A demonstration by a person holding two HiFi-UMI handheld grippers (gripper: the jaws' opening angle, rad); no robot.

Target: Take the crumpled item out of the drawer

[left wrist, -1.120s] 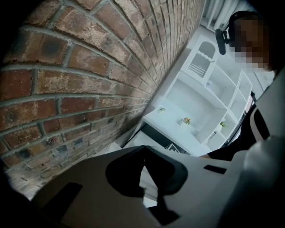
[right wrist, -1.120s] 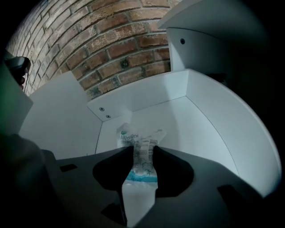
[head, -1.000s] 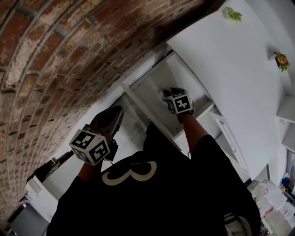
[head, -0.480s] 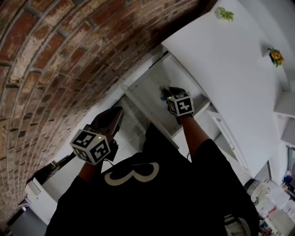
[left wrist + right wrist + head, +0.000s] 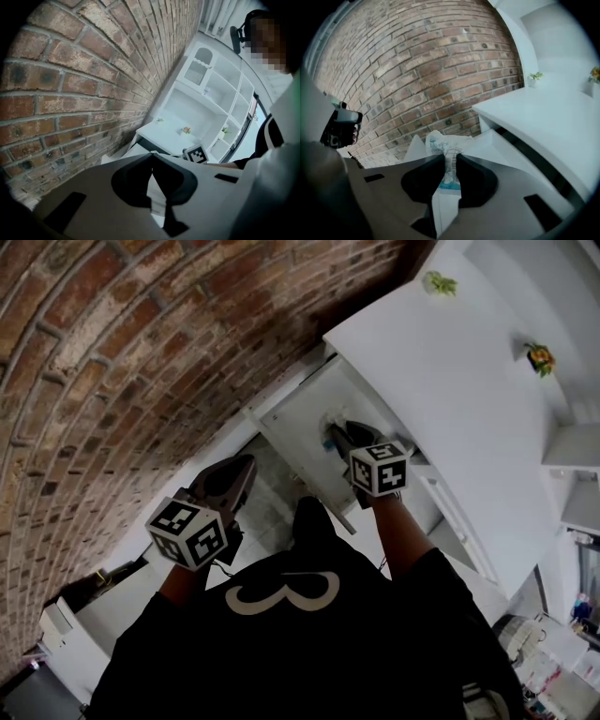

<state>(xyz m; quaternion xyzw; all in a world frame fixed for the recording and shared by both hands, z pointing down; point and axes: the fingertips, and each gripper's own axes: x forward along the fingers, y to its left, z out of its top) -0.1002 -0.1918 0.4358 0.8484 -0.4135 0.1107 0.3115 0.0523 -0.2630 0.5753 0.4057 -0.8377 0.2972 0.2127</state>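
The crumpled item (image 5: pixel 443 145) is a white plastic packet with blue print. It is pinched between the jaws of my right gripper (image 5: pixel 450 157), which is shut on it over the open white drawer (image 5: pixel 499 143). In the head view the right gripper (image 5: pixel 339 435) reaches into the drawer (image 5: pixel 291 423) below the white cabinet top (image 5: pixel 441 362), and the packet (image 5: pixel 330 421) shows only as a small pale patch at its tip. My left gripper (image 5: pixel 246 465) hangs lower left of the drawer. Its jaws meet at the tips (image 5: pixel 151 156) with nothing between them.
A brick wall (image 5: pixel 112 381) runs along the left. Two small potted plants (image 5: pixel 436 282) (image 5: pixel 537 357) stand on the cabinet top. White shelves (image 5: pixel 577 474) rise at the right. Grey floor tiles (image 5: pixel 272 498) lie below the drawer front.
The right gripper has drawn back a little toward the person with the packet in its jaws. The left gripper has stayed where it was.
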